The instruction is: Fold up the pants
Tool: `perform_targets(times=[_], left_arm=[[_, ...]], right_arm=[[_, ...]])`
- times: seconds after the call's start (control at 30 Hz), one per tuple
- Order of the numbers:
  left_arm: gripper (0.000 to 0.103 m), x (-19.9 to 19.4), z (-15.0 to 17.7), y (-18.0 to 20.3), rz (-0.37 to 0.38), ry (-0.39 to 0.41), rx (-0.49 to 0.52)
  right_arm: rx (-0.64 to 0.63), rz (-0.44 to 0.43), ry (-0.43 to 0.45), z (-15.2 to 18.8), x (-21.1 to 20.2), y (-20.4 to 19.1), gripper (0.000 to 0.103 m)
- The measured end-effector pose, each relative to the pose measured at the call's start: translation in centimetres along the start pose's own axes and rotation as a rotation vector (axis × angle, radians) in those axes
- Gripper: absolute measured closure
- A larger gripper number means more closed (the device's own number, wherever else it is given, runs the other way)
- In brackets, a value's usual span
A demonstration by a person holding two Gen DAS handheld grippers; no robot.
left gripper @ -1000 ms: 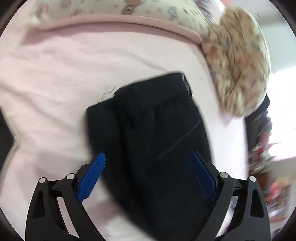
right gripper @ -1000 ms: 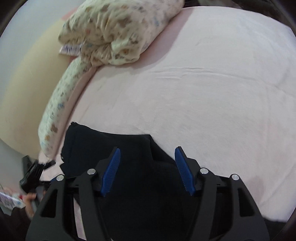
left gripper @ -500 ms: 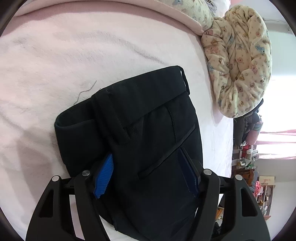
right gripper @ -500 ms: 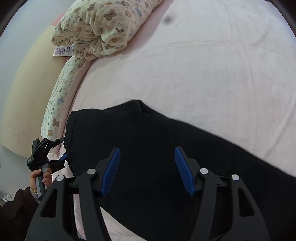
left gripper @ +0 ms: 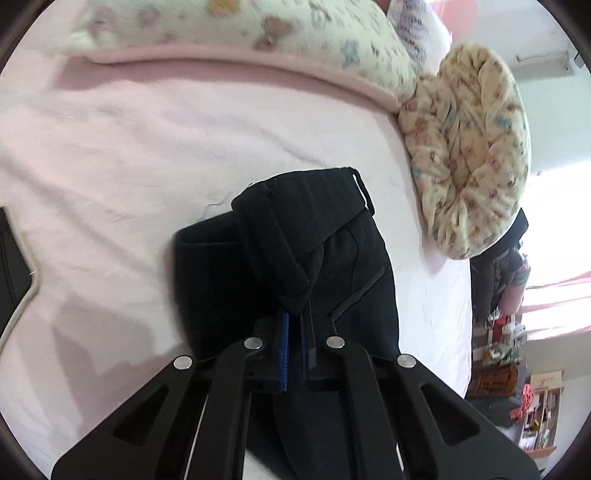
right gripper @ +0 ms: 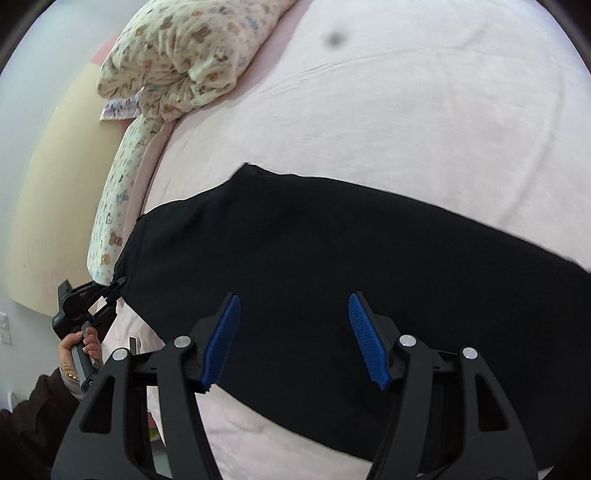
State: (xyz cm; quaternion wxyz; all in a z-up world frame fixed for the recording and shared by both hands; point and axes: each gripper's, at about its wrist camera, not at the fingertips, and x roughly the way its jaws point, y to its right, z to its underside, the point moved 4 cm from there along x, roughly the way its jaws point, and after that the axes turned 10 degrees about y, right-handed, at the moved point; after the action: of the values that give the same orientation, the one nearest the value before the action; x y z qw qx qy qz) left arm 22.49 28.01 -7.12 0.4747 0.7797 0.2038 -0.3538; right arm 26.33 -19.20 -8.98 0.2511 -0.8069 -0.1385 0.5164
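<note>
Black pants [left gripper: 325, 258] lie on a pink bed sheet [left gripper: 147, 140]. In the left wrist view my left gripper [left gripper: 294, 325] is shut on the pants' waistband and holds a pinched ridge of cloth lifted off the sheet. In the right wrist view the pants [right gripper: 332, 266] spread across the sheet as a wide dark band. My right gripper [right gripper: 294, 332] is open and empty, hovering over the cloth. The left gripper also shows at the left of the right wrist view [right gripper: 88, 295], at the pants' end.
A rolled floral quilt [left gripper: 469, 155] and a floral pillow [left gripper: 258, 33] lie along the bed's far edge. The quilt also shows at the top left of the right wrist view [right gripper: 184, 62]. A dark object [left gripper: 11, 266] sits at the left edge. Room clutter [left gripper: 517, 369] stands beyond the bed.
My left gripper has closed on the waistband and lifted it into a ridge. My right gripper has stayed open while more of the pants came into its view.
</note>
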Motion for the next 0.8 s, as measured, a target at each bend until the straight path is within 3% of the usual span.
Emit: perform_targets(times=[0.07, 0.13, 0.2, 0.27, 0.33, 0.37, 0.43, 0.47, 0.5, 0.6, 0.7, 0.8], left_arm=[[0.099, 0.2, 0.4, -1.2, -0.041, 0.007, -0.007], [0.098, 2.0, 1.2, -3.0, -0.141, -0.021, -0.014], [0.094, 3.1, 1.6, -3.1, -0.194, -0.022, -0.004], [0.077, 2.9, 1.7, -2.0, -0.222, -0.007, 0.030], [0.068, 2.0, 2.0, -1.2, -0.274, -0.001, 0.058], [0.047, 1.6, 2.2, -1.0, -0.300, -0.003, 0.070], [0.020, -0.4, 2.9, -0.7, -0.391, 0.033, 0.124], [0.019, -1.5, 3.3, -0.2, -0.412, 0.070, 0.161], [0.018, -2.8, 4.3, 0.8, -0.420, 0.097, 0.228], [0.018, -4.1, 7.9, 3.4, -0.406, 0.064, 0.385], [0.016, -3.7, 14.8, 6.2, -0.334, -0.076, 0.559], [0.016, -2.6, 21.3, 8.1, -0.261, -0.232, 0.633]], right_arm=[[0.024, 0.017, 0.015, 0.6, -1.4, 1.3, 0.041], [0.062, 0.039, 0.034, 1.1, -2.8, 2.9, 0.041], [0.130, 0.075, 0.069, 1.8, -5.3, 5.6, 0.041], [0.196, 0.115, 0.122, 2.2, -8.0, 8.3, 0.041], [0.272, 0.174, 0.199, 2.7, -11.4, 11.7, 0.041], [0.329, 0.226, 0.253, 3.1, -13.8, 14.2, 0.041], [0.428, 0.341, 0.338, 3.8, -18.0, 18.9, 0.041], [0.474, 0.421, 0.385, 4.2, -20.7, 21.7, 0.041], [0.491, 0.495, 0.419, 4.3, -22.7, 23.8, 0.041], [0.488, 0.667, 0.467, 3.6, -27.6, 29.9, 0.044], [0.504, 0.739, 0.426, 2.8, -29.2, 34.8, 0.049], [0.547, 0.705, 0.368, 2.7, -28.6, 38.1, 0.051]])
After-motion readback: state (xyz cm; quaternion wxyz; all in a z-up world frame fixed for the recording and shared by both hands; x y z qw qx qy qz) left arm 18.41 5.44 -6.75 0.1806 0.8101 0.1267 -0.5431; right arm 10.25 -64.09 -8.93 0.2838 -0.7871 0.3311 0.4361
